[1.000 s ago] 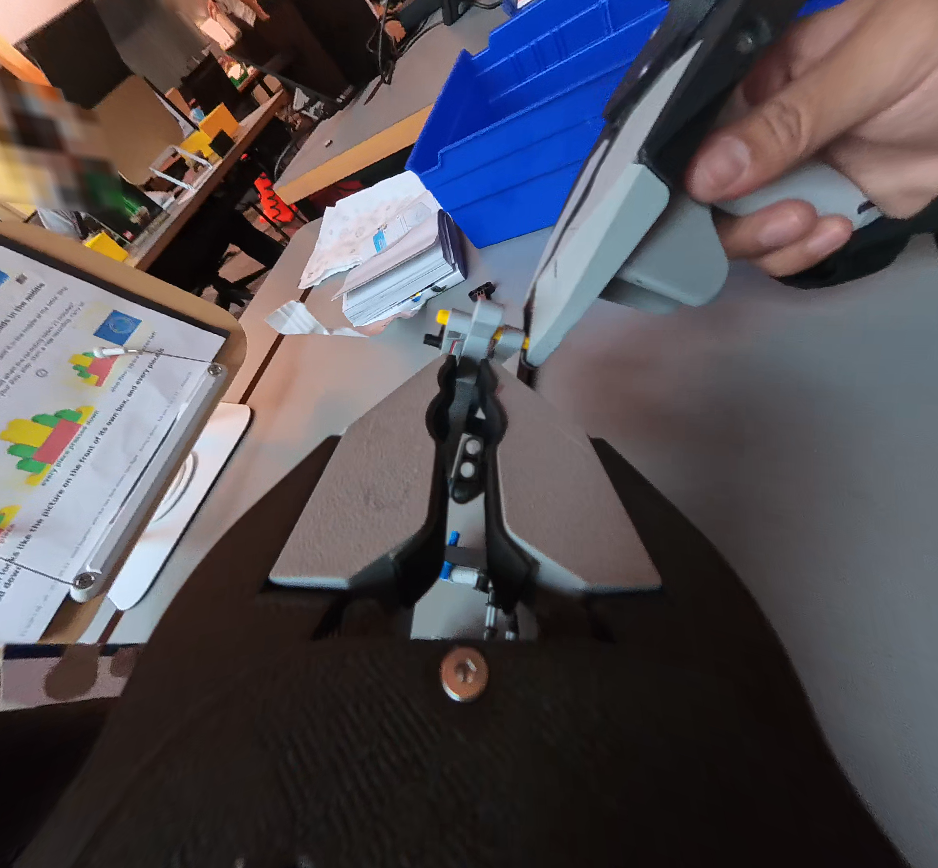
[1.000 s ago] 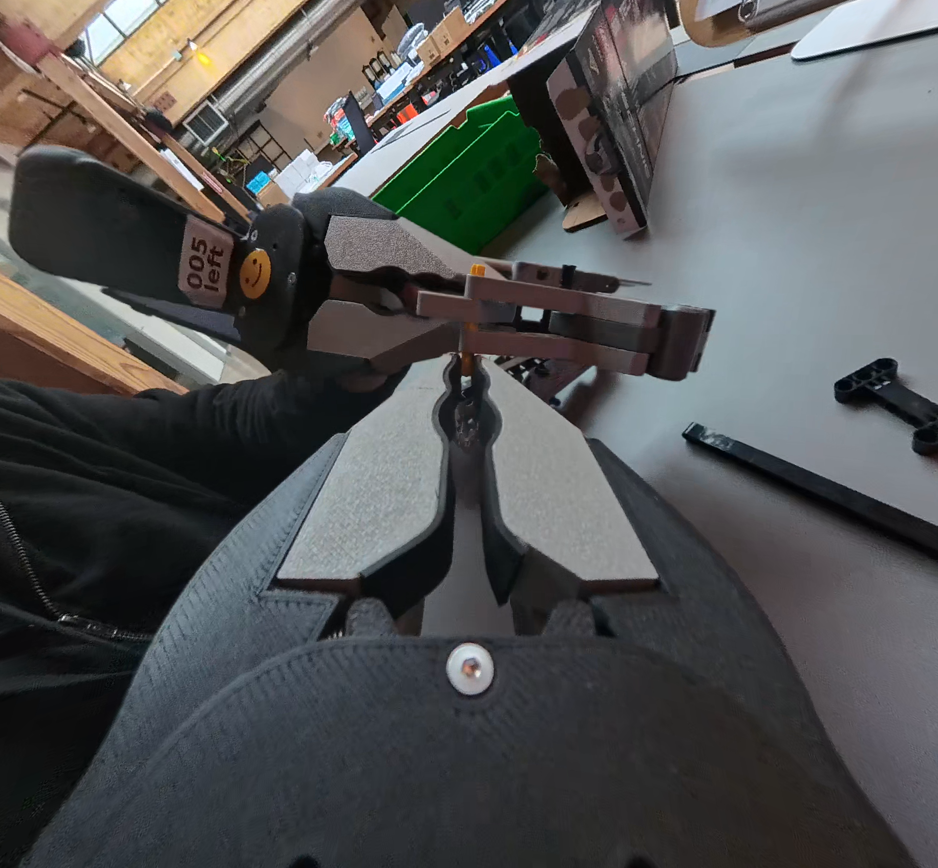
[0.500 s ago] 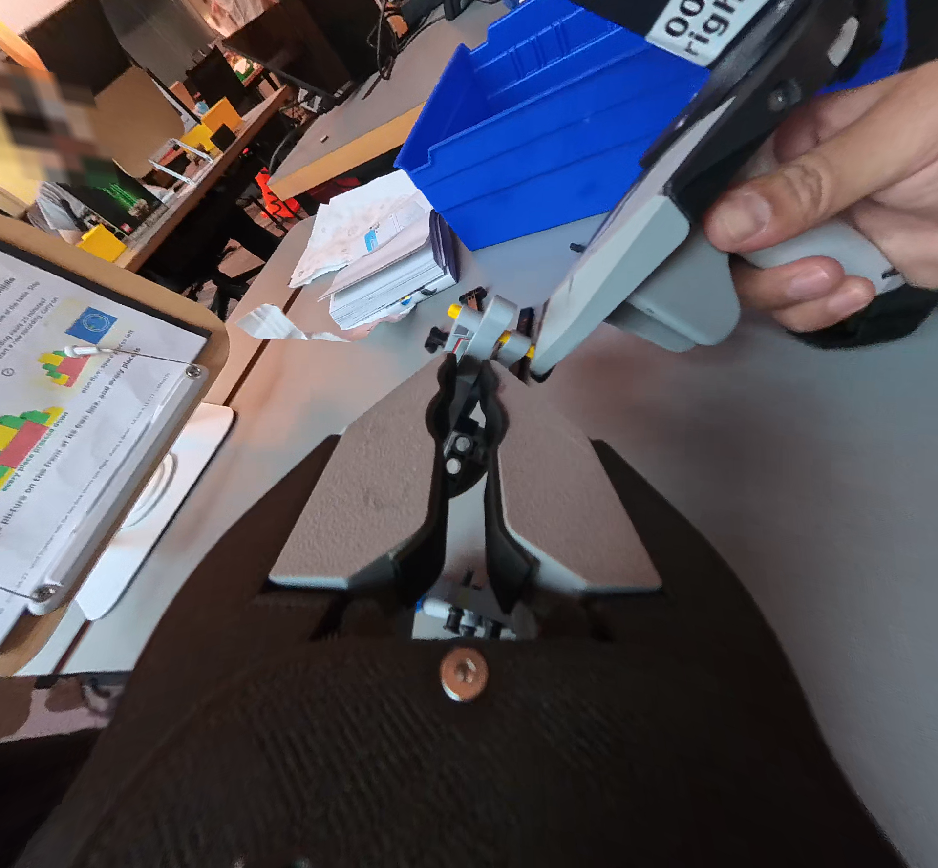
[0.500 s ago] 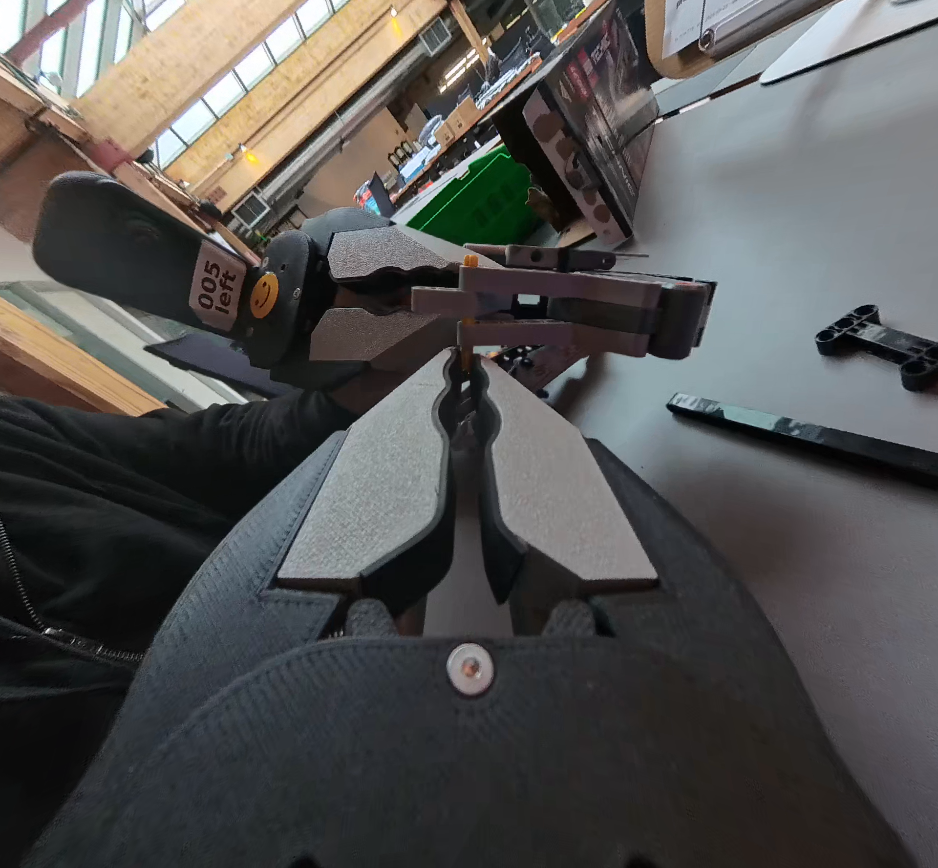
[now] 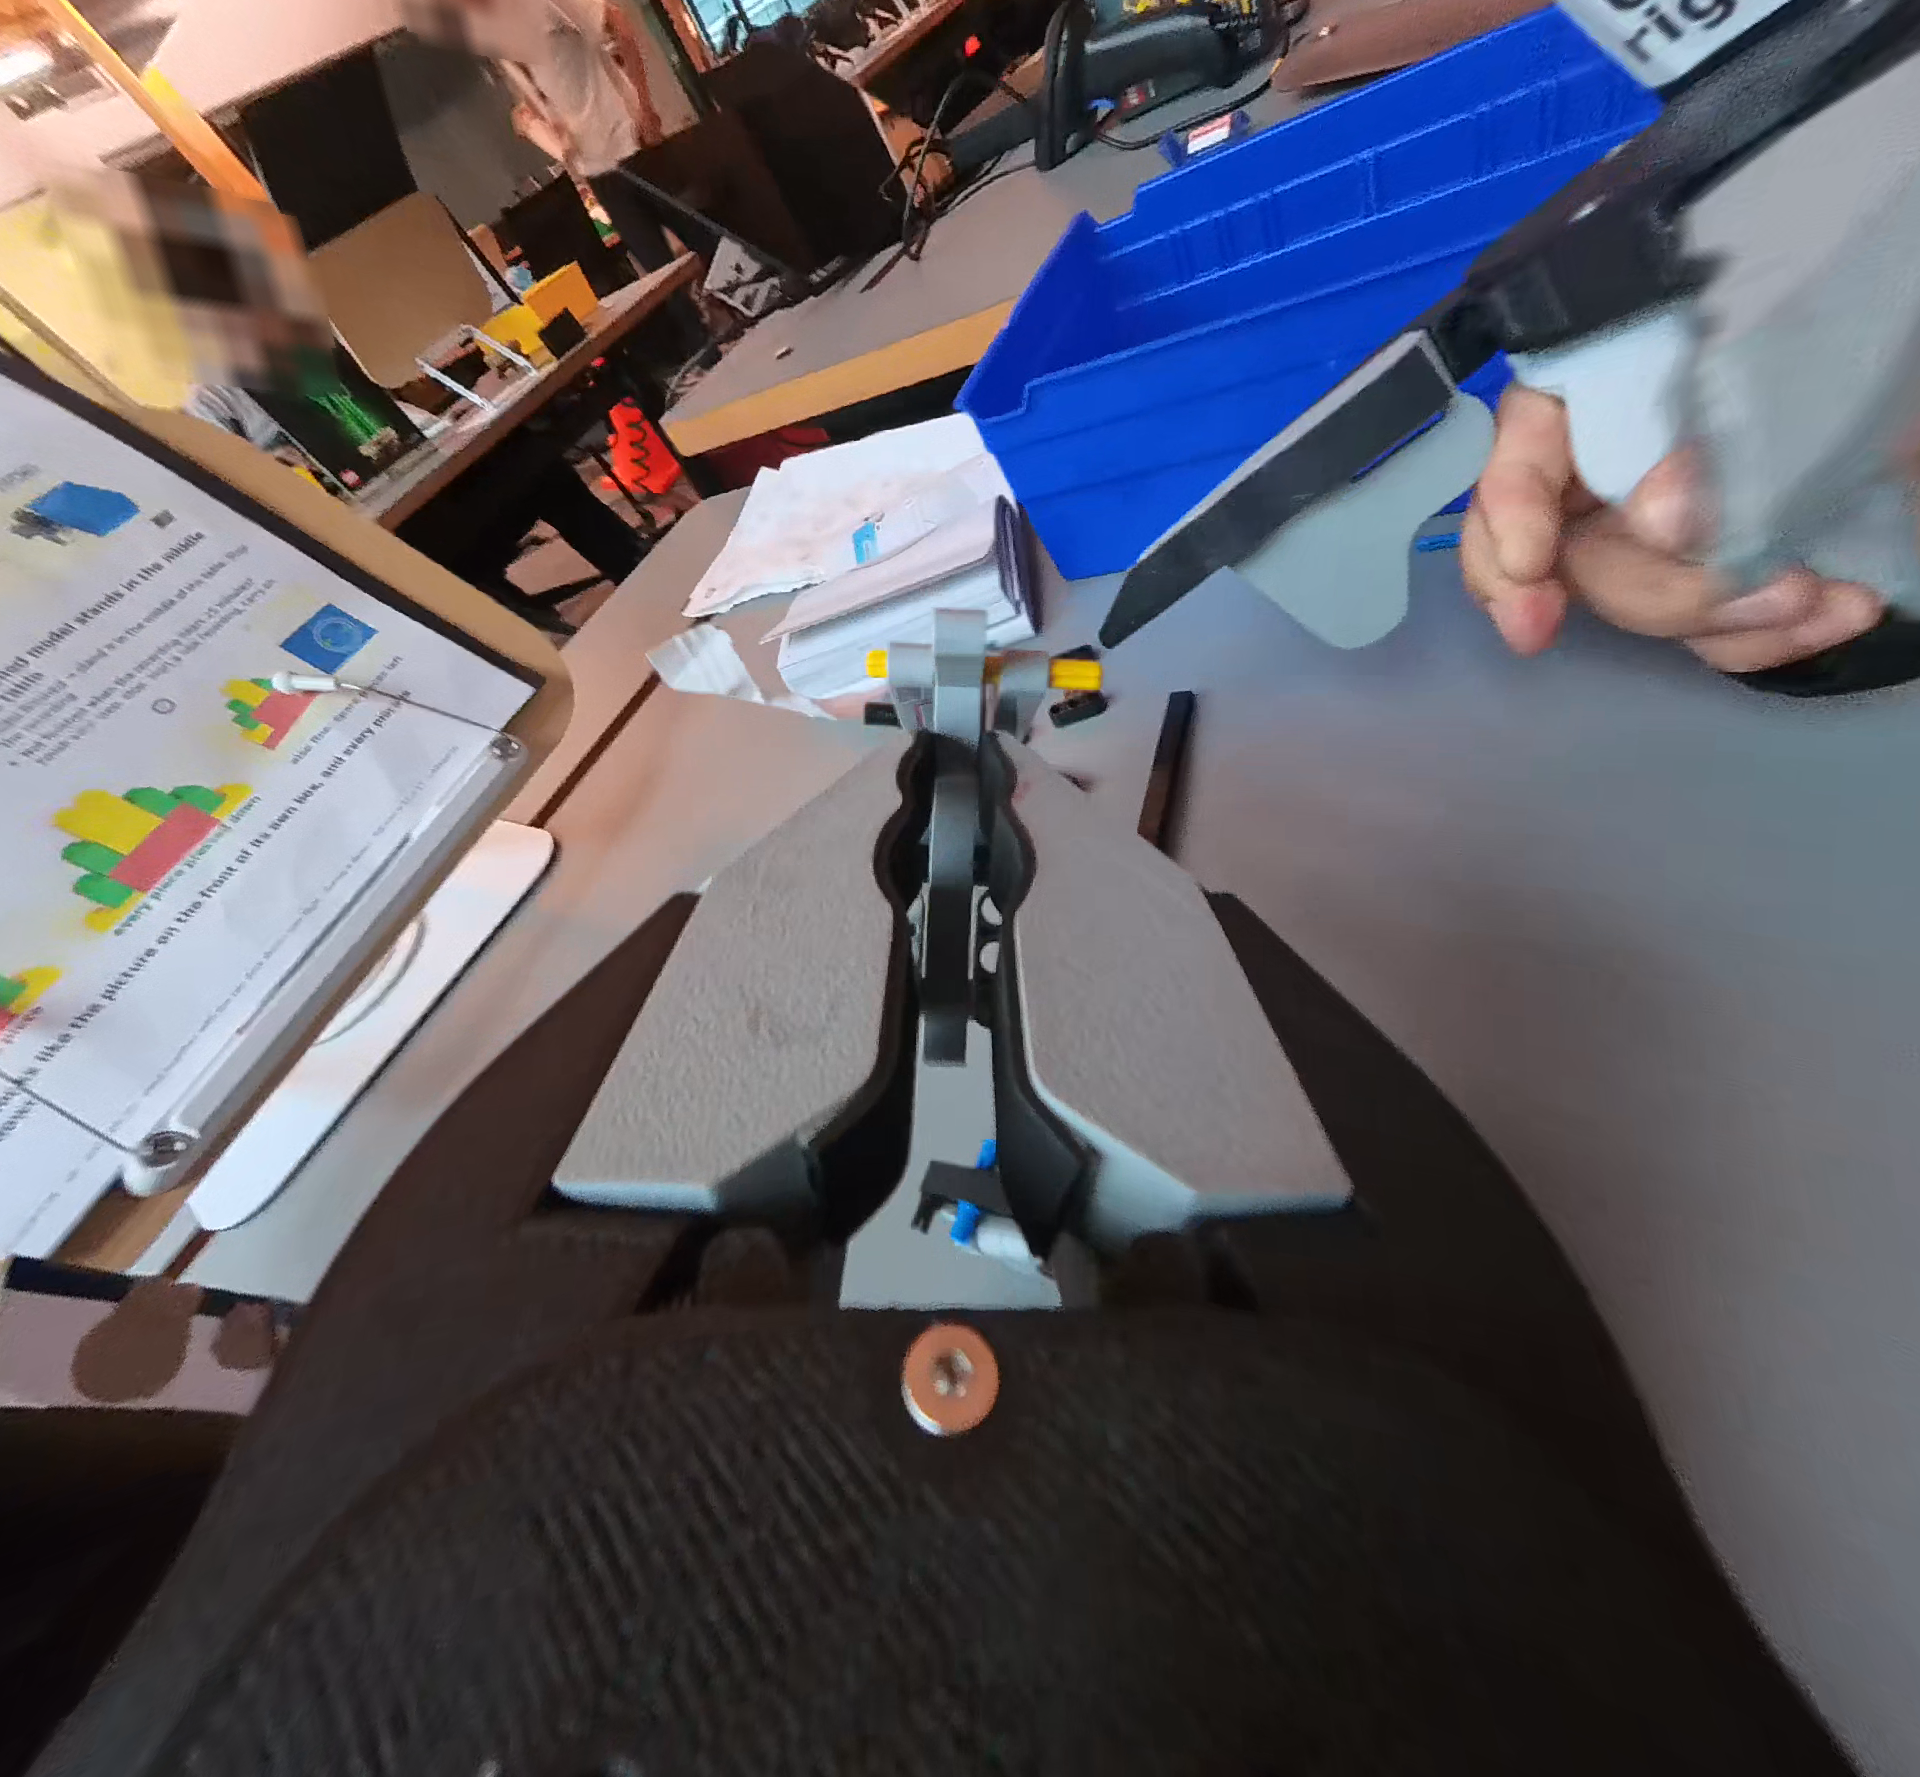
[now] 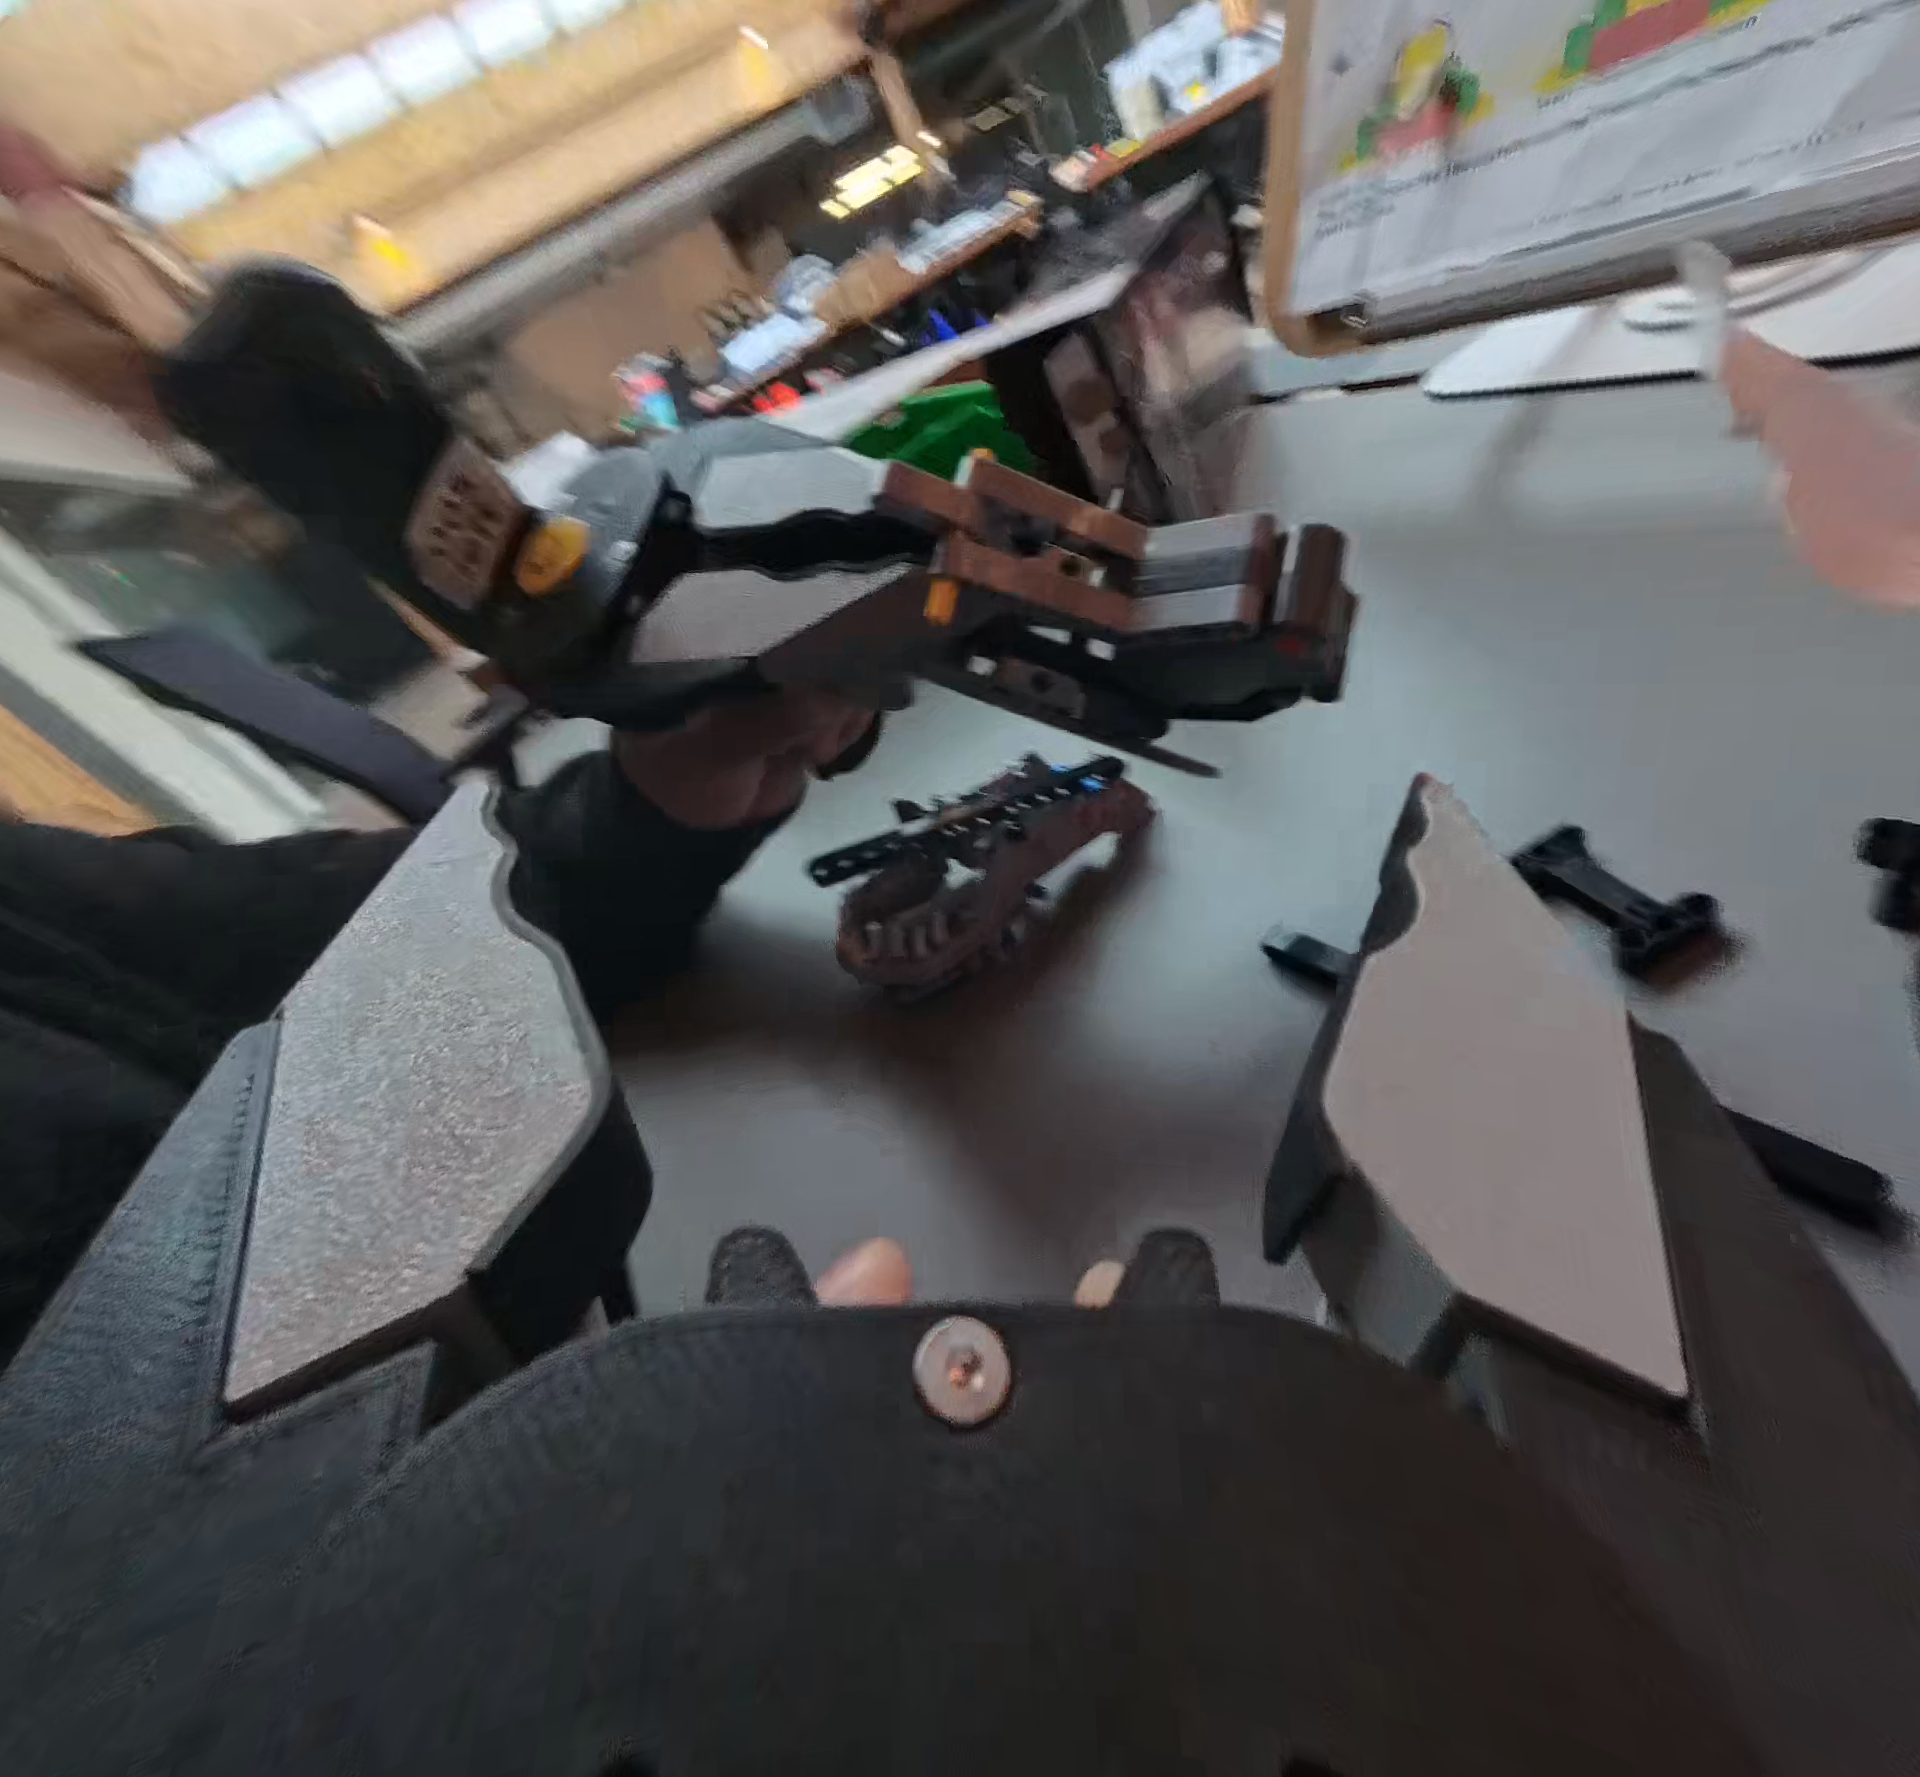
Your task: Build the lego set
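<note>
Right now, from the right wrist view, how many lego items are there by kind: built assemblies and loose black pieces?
Built lego assemblies: 2 (one in the left gripper, one on the table)
Loose black pieces: 3 (long beam, short connector, one at the frame edge)
Total: 5

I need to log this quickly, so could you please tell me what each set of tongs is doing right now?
Left tongs: shut on the grey lego assembly.
Right tongs: open, holding nothing.
</note>
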`<action>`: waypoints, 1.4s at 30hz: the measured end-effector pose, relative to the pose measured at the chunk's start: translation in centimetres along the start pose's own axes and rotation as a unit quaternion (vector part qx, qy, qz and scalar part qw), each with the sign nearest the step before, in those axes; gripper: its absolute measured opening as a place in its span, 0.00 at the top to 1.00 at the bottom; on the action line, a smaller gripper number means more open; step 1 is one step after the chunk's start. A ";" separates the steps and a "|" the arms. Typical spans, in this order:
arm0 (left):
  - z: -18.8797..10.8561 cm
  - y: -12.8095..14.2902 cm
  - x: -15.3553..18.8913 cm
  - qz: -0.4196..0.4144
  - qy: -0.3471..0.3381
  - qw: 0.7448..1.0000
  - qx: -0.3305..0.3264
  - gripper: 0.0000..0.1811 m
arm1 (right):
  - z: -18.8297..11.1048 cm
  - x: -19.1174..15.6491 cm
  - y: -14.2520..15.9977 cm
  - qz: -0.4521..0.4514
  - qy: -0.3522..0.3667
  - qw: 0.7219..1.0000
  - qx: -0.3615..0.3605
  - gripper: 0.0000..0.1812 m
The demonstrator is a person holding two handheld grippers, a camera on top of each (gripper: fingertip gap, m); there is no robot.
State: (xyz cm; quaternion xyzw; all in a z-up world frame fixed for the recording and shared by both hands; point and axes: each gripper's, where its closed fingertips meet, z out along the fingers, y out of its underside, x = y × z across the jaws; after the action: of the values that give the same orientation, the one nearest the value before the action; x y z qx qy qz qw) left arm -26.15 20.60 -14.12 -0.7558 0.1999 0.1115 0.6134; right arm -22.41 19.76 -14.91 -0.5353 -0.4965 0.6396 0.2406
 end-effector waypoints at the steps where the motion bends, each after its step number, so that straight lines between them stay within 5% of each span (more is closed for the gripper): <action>1: 0.0 0.3 0.0 -0.010 0.005 1.000 -0.001 0.97 | 0.3 0.2 0.1 0.000 0.014 1.000 -0.007 0.20; 2: 0.0 0.7 -0.3 -0.018 0.005 1.000 -0.007 0.97 | 0.6 -0.4 0.4 0.001 -0.003 1.000 -0.015 0.24; 4: 0.0 1.2 -0.9 -0.031 0.002 0.999 -0.012 0.97 | 1.1 -0.6 1.4 0.002 -0.011 0.999 -0.042 0.14; 8: -0.2 1.3 -1.4 -0.049 0.001 0.999 -0.010 0.97 | 1.4 -0.4 3.8 -0.001 0.004 0.993 -0.120 0.14; 17: -0.2 1.2 -0.8 -0.049 0.011 0.999 -0.011 0.97 | -0.4 -1.4 3.8 -0.065 0.011 0.980 -0.186 0.18; 19: -0.2 1.0 -0.7 -0.049 0.013 0.999 -0.007 0.97 | -0.9 -2.1 4.2 -0.079 -0.013 0.975 -0.209 0.38; 21: -0.2 0.9 -0.6 -0.047 0.015 0.999 -0.008 0.97 | -1.3 -1.5 4.8 -0.090 0.003 0.968 -0.234 0.90; 23: -0.3 0.8 -0.5 -0.046 0.016 0.999 -0.006 0.97 | -1.8 1.9 6.0 -0.083 0.092 0.953 -0.275 1.00; 25: -0.3 0.7 -0.5 -0.048 0.018 0.999 -0.005 0.97 | -1.6 2.0 6.7 -0.016 0.078 0.955 -0.284 1.00; 29: -0.3 0.7 -0.4 -0.053 0.023 0.998 -0.005 0.97 | 0.0 -1.4 4.3 0.131 -0.087 0.970 -0.185 1.00; 37: 0.0 1.4 0.2 -0.065 0.047 0.997 -0.018 0.97 | 1.1 0.2 4.6 0.111 -0.027 0.974 -0.194 1.00; 42: 0.3 2.1 0.6 -0.073 0.066 0.995 -0.032 0.97 | 0.6 1.3 2.9 -0.025 0.060 0.982 -0.180 1.00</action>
State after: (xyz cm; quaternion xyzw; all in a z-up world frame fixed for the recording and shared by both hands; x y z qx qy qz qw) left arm -26.48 20.48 -16.29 -0.7934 0.1806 0.0227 0.5808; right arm -22.69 19.49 -18.05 -0.5945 -0.6013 0.5003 0.1862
